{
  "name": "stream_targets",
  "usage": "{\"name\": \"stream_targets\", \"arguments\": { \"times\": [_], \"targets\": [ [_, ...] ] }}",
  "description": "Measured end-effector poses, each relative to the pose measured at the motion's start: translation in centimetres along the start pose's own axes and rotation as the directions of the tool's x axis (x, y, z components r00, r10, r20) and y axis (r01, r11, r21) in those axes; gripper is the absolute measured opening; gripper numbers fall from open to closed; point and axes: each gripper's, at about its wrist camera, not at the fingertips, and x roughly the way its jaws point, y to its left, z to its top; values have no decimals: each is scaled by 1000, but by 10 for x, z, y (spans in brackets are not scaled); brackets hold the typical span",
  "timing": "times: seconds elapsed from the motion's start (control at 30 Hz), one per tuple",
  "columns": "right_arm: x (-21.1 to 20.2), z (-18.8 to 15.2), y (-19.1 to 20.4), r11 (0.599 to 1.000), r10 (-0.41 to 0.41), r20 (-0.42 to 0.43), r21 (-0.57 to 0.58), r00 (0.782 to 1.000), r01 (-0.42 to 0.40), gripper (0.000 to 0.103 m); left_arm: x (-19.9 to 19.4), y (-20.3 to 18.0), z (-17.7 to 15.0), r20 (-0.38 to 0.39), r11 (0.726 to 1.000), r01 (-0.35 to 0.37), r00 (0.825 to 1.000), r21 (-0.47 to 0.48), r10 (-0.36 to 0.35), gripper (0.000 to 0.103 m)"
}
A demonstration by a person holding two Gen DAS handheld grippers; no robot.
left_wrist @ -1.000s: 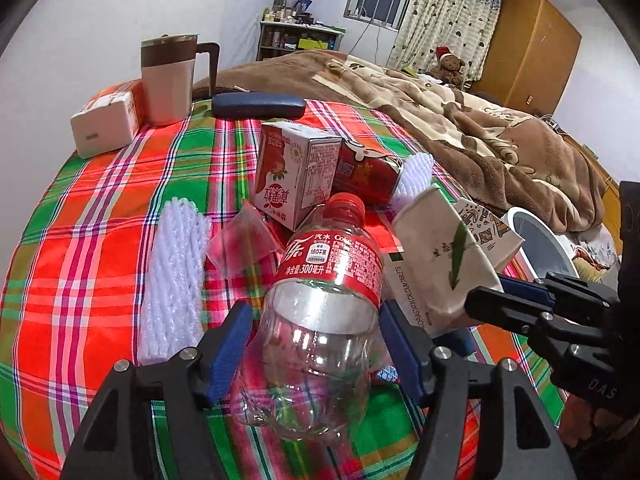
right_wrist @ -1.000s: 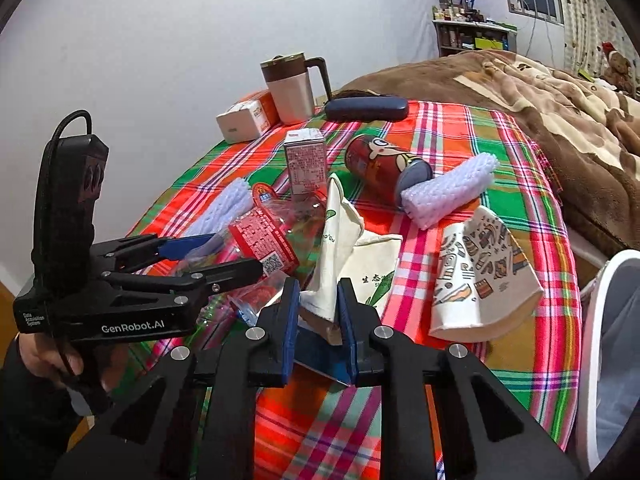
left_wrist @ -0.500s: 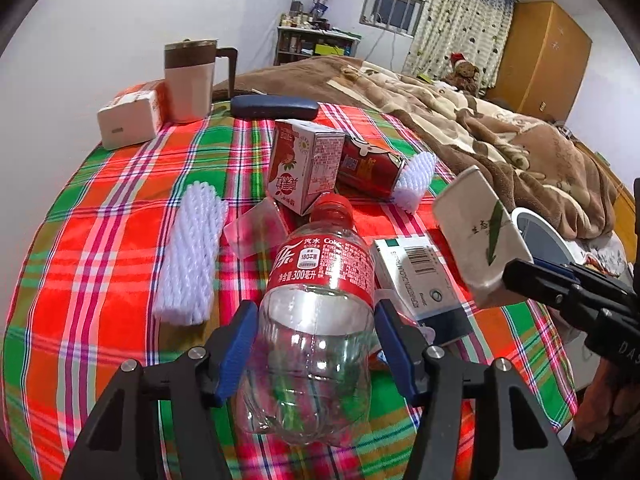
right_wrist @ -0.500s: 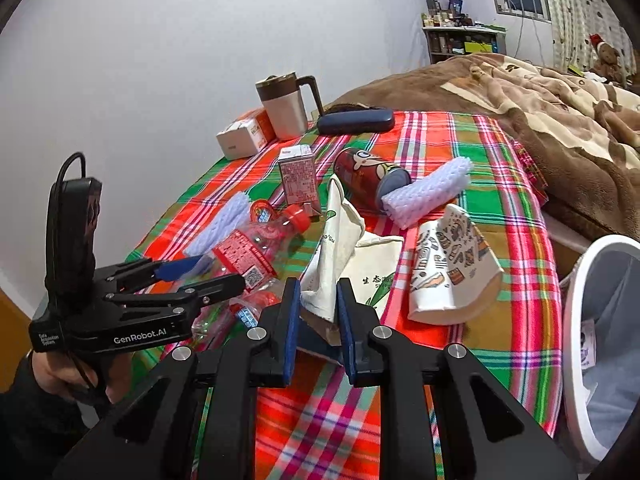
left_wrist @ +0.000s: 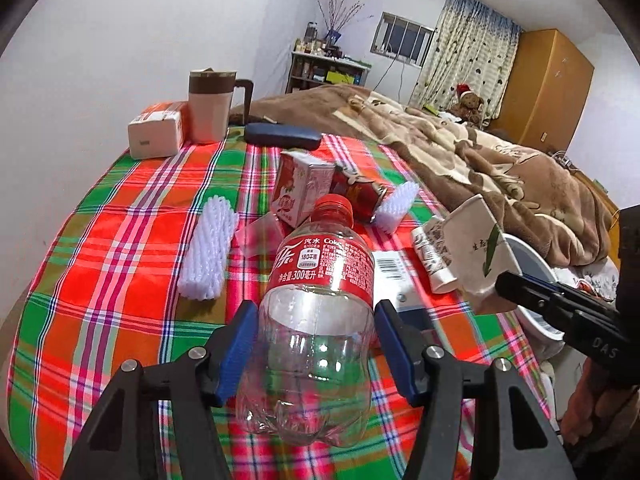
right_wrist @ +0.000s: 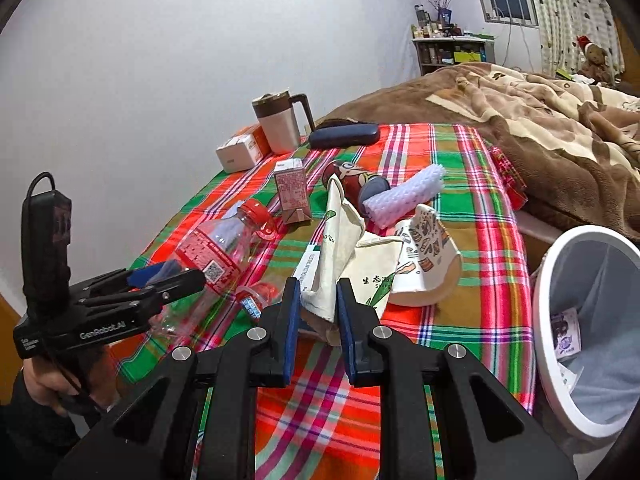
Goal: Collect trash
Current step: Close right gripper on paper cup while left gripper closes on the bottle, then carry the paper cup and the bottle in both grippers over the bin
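Note:
My left gripper [left_wrist: 316,314] is shut on a clear plastic cola bottle [left_wrist: 320,280] with a red label and cap, held above the plaid tablecloth [left_wrist: 120,240]. The right wrist view shows that same bottle [right_wrist: 212,248] at the left. A crumpled white paper bag [right_wrist: 334,240] with green print is pinched upright in my right gripper [right_wrist: 318,300], which is shut on it. The bag [left_wrist: 476,240] also shows at the right of the left wrist view. A white trash bin [right_wrist: 538,312] stands off the table's right edge.
On the cloth lie a red-and-white drink carton [left_wrist: 298,188], a red can [left_wrist: 358,192], two white foam sleeves [left_wrist: 208,248], a flattened printed paper cup [right_wrist: 424,256] and a barcoded flat box [left_wrist: 390,272]. A mug [left_wrist: 210,106], tissue box [left_wrist: 158,134] and dark case [left_wrist: 282,136] stand at the back.
Both grippers have risen and drawn back with their loads. The bottle has come up off the cloth. The paper bag has lifted away, uncovering the barcoded box.

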Motion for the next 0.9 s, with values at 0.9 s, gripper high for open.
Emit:
{"name": "stream_targets", "arguments": {
  "times": [0.9],
  "targets": [
    [-43,-15,-59,984,-144,43,109,989,139,19,11,-91,5,-7,980,160,987,118,-160,60]
  ]
}}
